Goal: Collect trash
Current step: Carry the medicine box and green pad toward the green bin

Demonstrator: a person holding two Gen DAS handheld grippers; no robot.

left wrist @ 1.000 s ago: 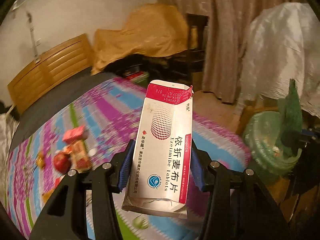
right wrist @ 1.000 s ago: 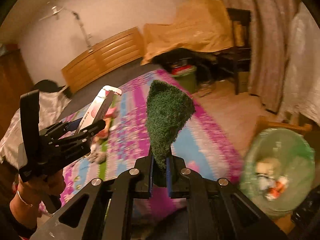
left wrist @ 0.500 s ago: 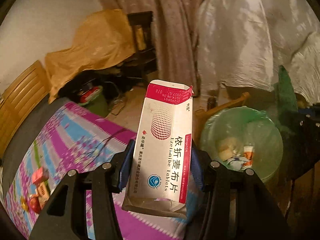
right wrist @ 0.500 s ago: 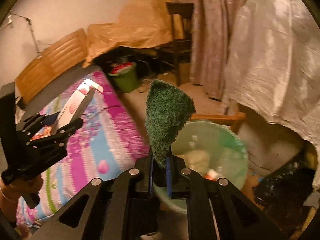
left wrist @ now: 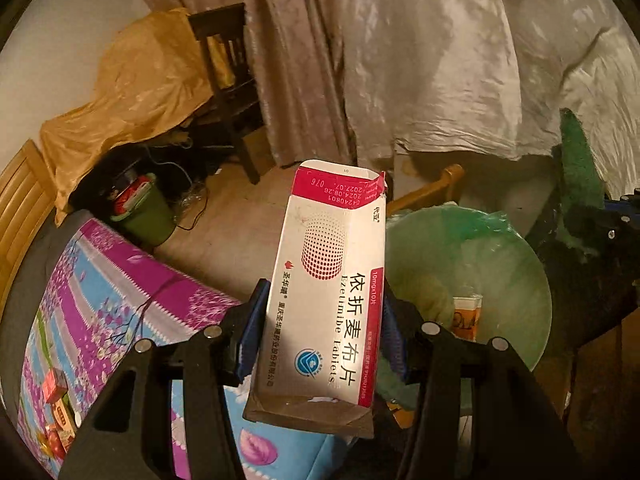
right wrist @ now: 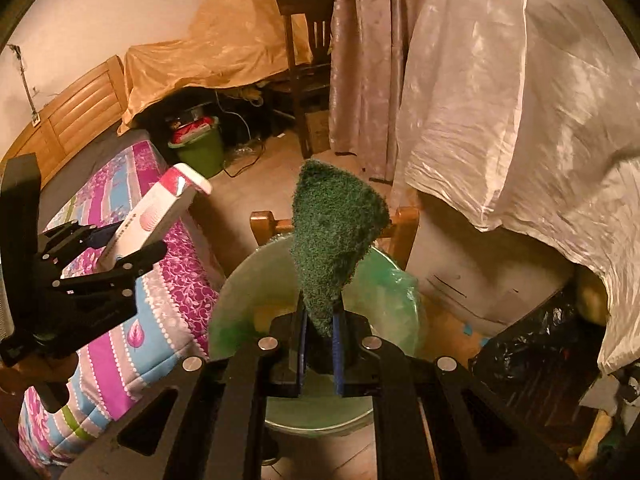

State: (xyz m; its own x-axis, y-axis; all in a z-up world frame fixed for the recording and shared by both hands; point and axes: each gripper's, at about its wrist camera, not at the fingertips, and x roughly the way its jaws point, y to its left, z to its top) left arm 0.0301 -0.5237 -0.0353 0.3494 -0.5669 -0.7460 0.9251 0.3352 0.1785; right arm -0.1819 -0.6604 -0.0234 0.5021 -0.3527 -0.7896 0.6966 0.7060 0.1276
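Note:
My left gripper (left wrist: 320, 312) is shut on a white and red tablet box (left wrist: 328, 280) that stands upright between its blue pads. That box (right wrist: 152, 212) and the left gripper (right wrist: 116, 252) also show at the left of the right wrist view, over the bed's edge. My right gripper (right wrist: 320, 320) is shut on a green scouring pad (right wrist: 332, 236), which sticks up over the green-lined trash bin (right wrist: 384, 292). In the left wrist view the bin (left wrist: 520, 264) lies just right of the box, with scraps inside, and the pad (left wrist: 580, 160) shows at the far right.
A bed with a purple and blue floral cover (left wrist: 100, 300) carries small packets and an apple (left wrist: 56, 420). A second green bin (right wrist: 200, 148) stands by a cloth-covered heap (right wrist: 224, 48). A dark chair (right wrist: 308, 60), curtains and white sheeting (right wrist: 500, 100) close the back and right.
Both grippers swung from over the bed toward the trash bin and sank a little. The pad now hangs over the bin's mouth; the box is beside it. Both grips are unchanged.

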